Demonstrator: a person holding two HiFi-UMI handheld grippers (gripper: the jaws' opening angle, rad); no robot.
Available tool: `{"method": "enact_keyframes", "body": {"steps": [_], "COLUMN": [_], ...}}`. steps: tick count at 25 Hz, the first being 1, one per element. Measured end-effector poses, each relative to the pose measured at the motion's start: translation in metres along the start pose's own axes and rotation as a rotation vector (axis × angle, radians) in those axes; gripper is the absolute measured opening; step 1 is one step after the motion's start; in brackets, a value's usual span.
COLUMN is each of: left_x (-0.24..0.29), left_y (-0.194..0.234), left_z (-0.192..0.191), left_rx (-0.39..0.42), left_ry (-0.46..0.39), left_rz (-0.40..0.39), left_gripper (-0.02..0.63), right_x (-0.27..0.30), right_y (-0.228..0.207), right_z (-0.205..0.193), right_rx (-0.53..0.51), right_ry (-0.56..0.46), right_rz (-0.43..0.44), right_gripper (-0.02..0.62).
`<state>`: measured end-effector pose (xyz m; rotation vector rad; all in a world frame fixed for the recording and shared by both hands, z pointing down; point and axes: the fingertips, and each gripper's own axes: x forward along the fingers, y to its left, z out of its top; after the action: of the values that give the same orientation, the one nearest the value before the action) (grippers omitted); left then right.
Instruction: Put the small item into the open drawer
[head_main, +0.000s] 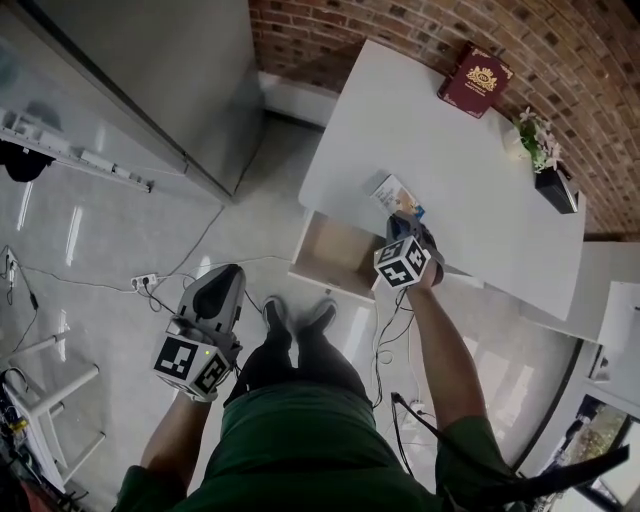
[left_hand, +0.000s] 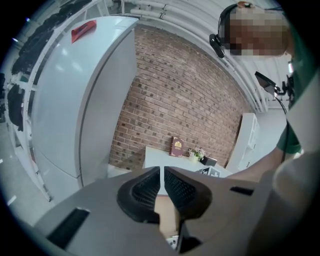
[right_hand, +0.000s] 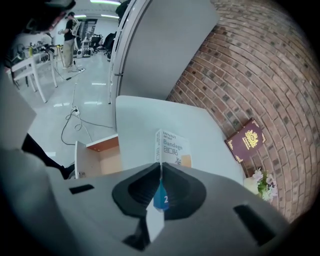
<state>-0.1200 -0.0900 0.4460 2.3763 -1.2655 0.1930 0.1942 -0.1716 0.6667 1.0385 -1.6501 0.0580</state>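
Note:
The small item is a white bandage box (right_hand: 172, 147) with blue print, standing on edge near the front edge of the white table (head_main: 470, 180). My right gripper (right_hand: 160, 167) is shut on the box's near end, and the thin carton is pinched between the pads. In the head view the right gripper (head_main: 405, 228) sits just behind the box (head_main: 393, 192). Below the table edge, left of the box, the drawer (head_main: 335, 255) stands open with a bare wooden bottom (right_hand: 97, 157). My left gripper (head_main: 222, 283) hangs low over the floor, shut and empty (left_hand: 162, 172).
A dark red book (head_main: 475, 80) and a small potted plant (head_main: 540, 145) sit at the table's far side against the brick wall. A tall grey cabinet (head_main: 150, 80) stands to the left. Cables and a power strip (head_main: 145, 283) lie on the floor.

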Motion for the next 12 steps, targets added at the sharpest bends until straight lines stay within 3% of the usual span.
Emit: {"method": "enact_keyframes", "body": {"steps": [12], "left_x": [0.012], "left_y": [-0.017], "left_z": [0.003], "left_rx": [0.005], "left_ry": [0.001], "left_rz": [-0.076], "left_gripper": [0.015], "right_x": [-0.062], "right_y": [0.000], "right_z": [0.021], "right_rx": [0.076], "right_ry": [-0.152], "right_rz": [0.011], "right_gripper": [0.015]}}
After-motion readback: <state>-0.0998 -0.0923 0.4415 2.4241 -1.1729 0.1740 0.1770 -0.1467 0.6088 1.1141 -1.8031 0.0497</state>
